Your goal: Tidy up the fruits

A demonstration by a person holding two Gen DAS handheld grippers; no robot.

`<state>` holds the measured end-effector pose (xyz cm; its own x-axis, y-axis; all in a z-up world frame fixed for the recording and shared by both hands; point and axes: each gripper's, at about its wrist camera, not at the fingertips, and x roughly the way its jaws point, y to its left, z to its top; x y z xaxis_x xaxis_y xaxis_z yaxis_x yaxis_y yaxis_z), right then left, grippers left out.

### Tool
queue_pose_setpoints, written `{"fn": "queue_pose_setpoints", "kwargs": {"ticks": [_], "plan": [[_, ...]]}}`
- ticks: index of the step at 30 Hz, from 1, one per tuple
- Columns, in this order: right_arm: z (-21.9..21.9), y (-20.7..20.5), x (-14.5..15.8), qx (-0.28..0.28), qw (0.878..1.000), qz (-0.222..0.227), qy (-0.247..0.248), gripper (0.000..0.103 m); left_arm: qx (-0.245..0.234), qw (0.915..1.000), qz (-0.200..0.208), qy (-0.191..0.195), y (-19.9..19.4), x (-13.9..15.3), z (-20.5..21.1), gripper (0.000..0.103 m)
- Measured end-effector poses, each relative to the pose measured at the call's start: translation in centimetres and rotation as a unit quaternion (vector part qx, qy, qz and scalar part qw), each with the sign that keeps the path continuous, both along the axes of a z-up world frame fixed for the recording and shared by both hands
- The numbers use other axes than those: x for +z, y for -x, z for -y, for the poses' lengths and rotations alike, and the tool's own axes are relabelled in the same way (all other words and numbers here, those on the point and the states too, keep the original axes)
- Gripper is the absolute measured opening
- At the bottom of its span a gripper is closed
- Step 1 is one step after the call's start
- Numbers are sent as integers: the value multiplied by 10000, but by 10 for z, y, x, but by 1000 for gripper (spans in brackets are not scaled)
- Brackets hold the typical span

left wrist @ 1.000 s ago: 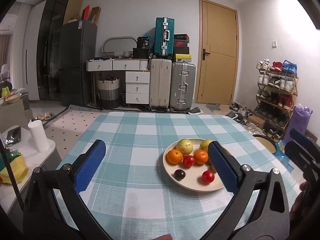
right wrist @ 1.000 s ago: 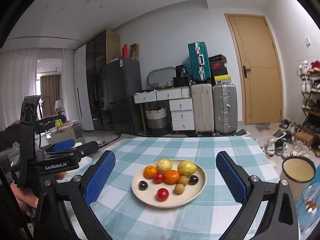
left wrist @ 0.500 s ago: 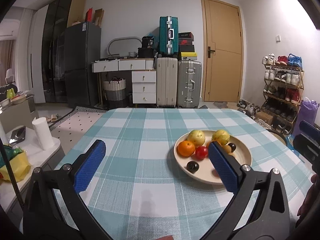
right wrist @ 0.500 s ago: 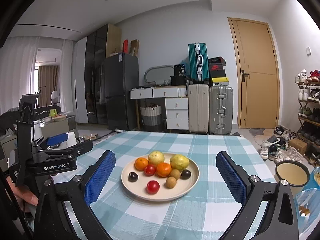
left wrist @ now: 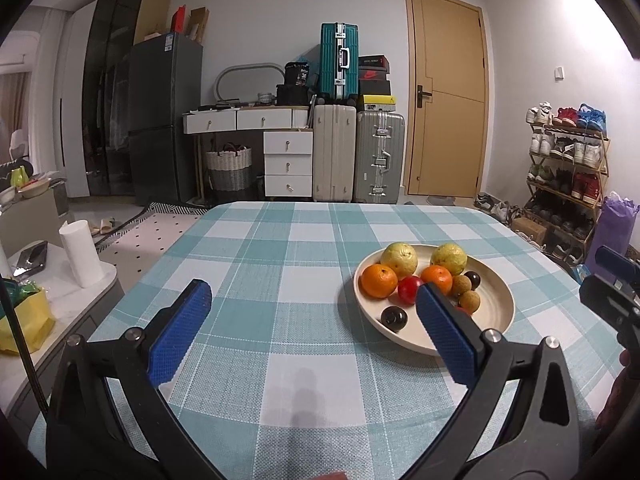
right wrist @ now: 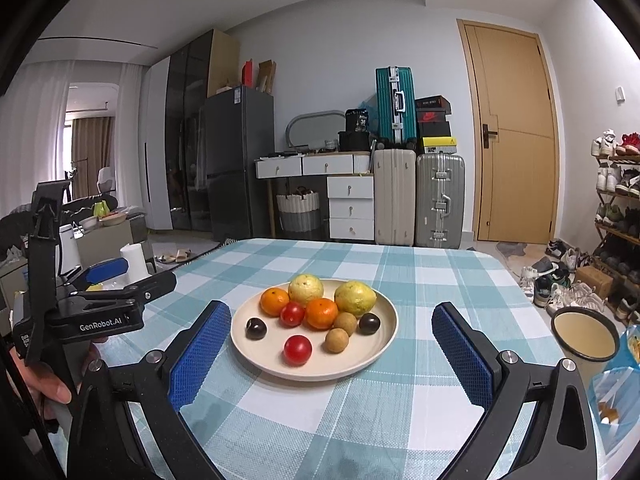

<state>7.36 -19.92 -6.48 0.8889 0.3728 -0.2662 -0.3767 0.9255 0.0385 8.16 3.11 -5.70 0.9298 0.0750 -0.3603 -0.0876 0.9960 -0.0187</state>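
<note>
3 suitcases [right wrist: 418,184], fridge [right wrist: 234,164], door [right wrist: 514,136].

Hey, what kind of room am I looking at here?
Most likely a lived-in home, a dining corner beside the entry. A table with a checked cloth holds a plate of fruit, a fridge and stacked suitcases line the back wall, and a shoe rack stands near the door.

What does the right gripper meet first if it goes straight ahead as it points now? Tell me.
Probably the plate of fruit: it lies centred between the open right gripper fingers, red tomato nearest. Depth is unclear, so the gripper might pass above it.
</note>
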Motion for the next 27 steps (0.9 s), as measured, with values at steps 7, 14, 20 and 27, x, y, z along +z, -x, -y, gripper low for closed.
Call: {"fn": "queue_pose_setpoints", "kwargs": {"ticks": [7, 14, 20, 27], "plan": [[-3, -9, -4, -84, 9997, -209, 120, 103, -10, 9997, 164, -193, 4, 2, 11, 102], [-5, -5, -3, -51, 9998, -106, 170, 103, 15, 9996, 261, -112, 7, 2, 8, 102], [-5, -4, -3, -44, 9998, -81, 180, 103, 16, 9996, 265, -110, 6, 2, 8, 102], [-6, -4, -3, -44, 9998, -80, 183, 103, 16, 9996, 267, -110, 7, 2, 8, 102]]}}
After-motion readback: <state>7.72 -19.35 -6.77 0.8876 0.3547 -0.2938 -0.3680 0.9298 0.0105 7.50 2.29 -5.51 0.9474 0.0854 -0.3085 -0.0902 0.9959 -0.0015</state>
